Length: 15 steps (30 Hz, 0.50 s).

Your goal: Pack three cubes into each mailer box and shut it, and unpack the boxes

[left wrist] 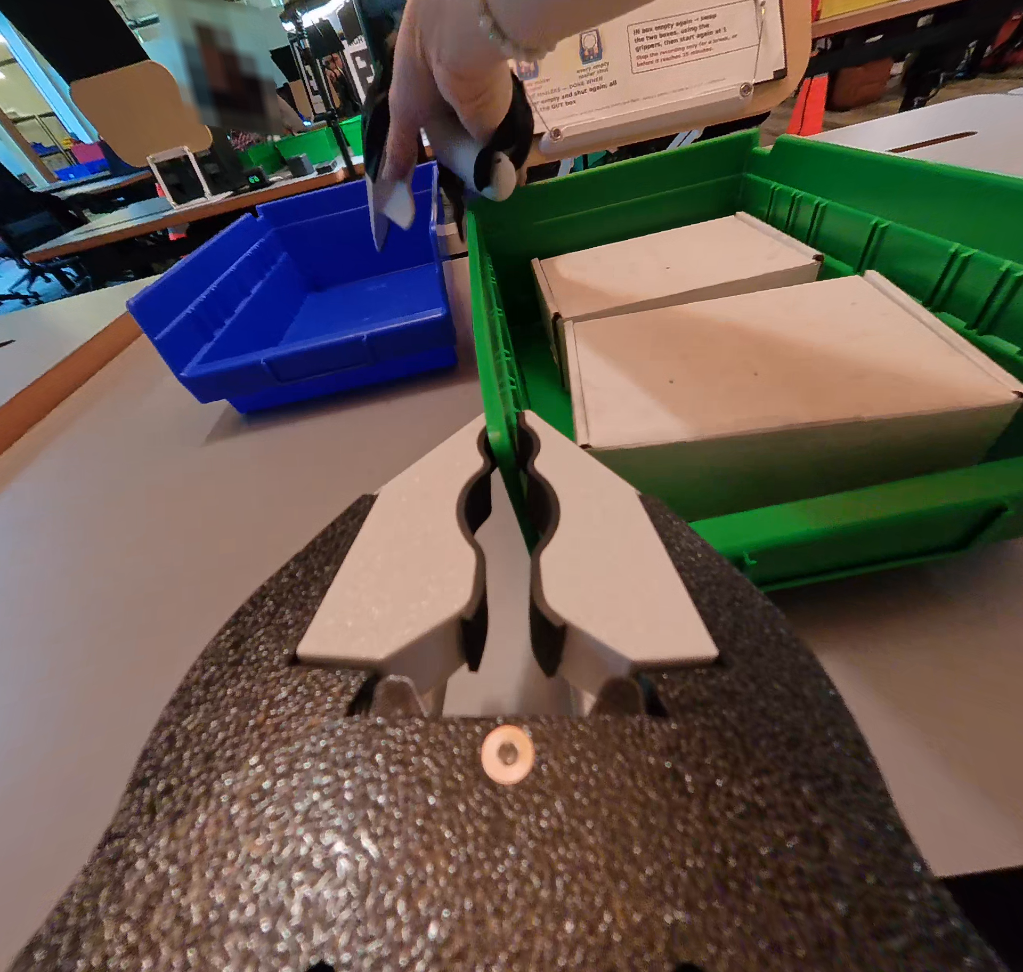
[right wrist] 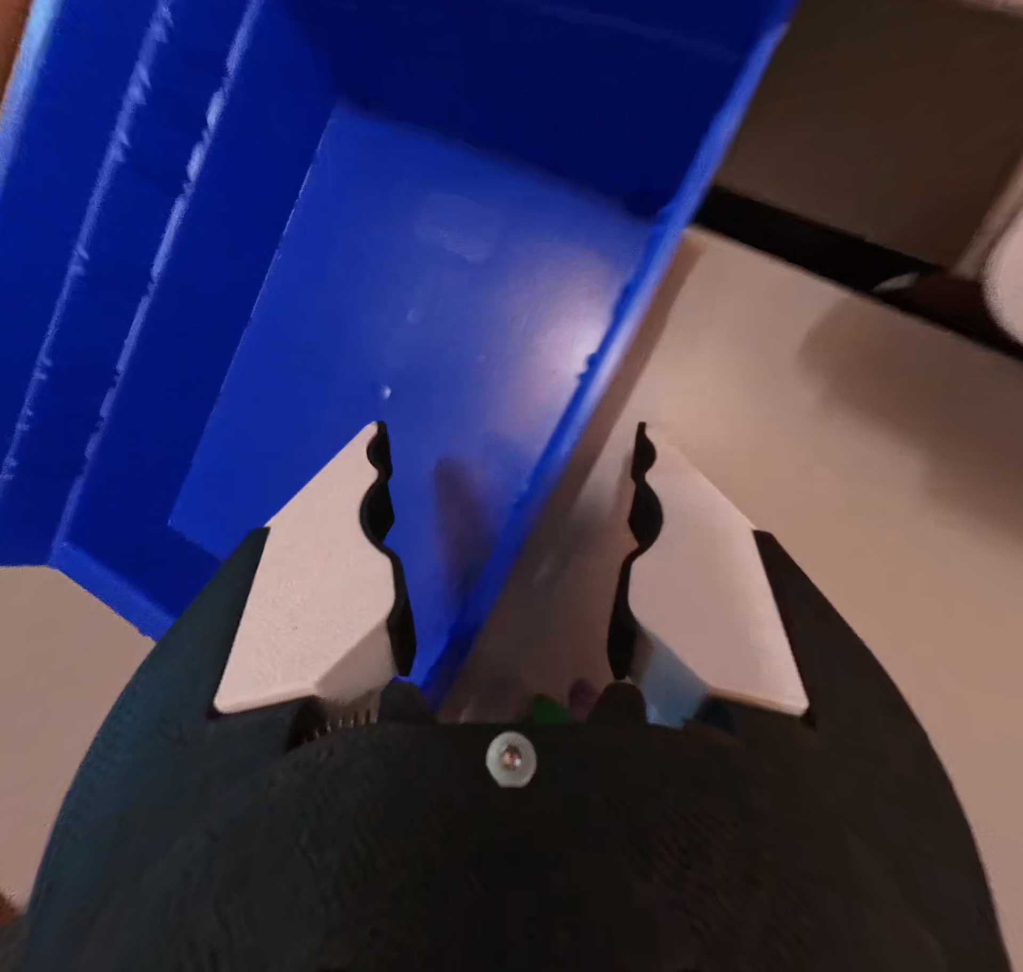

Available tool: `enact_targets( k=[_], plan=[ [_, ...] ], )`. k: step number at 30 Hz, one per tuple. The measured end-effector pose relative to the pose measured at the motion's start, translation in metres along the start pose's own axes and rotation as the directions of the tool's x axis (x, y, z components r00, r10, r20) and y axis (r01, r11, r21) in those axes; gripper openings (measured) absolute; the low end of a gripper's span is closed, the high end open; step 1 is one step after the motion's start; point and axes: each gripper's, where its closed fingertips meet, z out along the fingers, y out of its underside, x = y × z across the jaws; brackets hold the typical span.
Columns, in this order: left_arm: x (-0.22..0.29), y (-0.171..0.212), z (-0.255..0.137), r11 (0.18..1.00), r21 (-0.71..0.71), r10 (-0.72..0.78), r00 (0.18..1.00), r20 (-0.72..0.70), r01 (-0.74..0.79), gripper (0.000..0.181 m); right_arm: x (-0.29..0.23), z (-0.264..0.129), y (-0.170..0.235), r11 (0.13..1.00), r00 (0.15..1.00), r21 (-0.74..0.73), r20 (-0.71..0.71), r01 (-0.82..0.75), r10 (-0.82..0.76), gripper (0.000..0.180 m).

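Two shut white mailer boxes, a near one [left wrist: 775, 358] and a far one [left wrist: 675, 264], lie in the green bin [left wrist: 830, 502]. My left gripper [left wrist: 506, 430] is shut on the green bin's left wall at its near corner. A hand holds my right gripper [left wrist: 437, 203] pointing down over the back right of the empty blue bin [left wrist: 310, 325]. In the right wrist view this gripper [right wrist: 509, 430] is open and empty, straddling the right wall of the blue bin [right wrist: 443, 281]. No cubes are in view.
Both bins stand side by side on the grey table [left wrist: 138, 558], the blue one to the left. A board with a printed sheet [left wrist: 681, 43] stands behind the green bin. Other tables and bins lie farther back.
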Motion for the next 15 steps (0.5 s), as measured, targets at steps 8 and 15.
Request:
enact_targets(
  k=[8,15],
  plan=[
    [-0.011,0.002,-0.001,0.999,0.000,0.050,0.998,0.038,-0.050,0.003,-0.007,0.023,0.005,0.984,0.995,-0.173,-0.087,0.038,-0.054,0.013],
    [-0.033,0.006,-0.002,0.995,-0.002,0.100,0.992,0.070,-0.101,0.007,-0.048,-0.045,-0.059,0.983,0.980,0.028,0.075,0.181,-0.182,0.007]
  ],
)
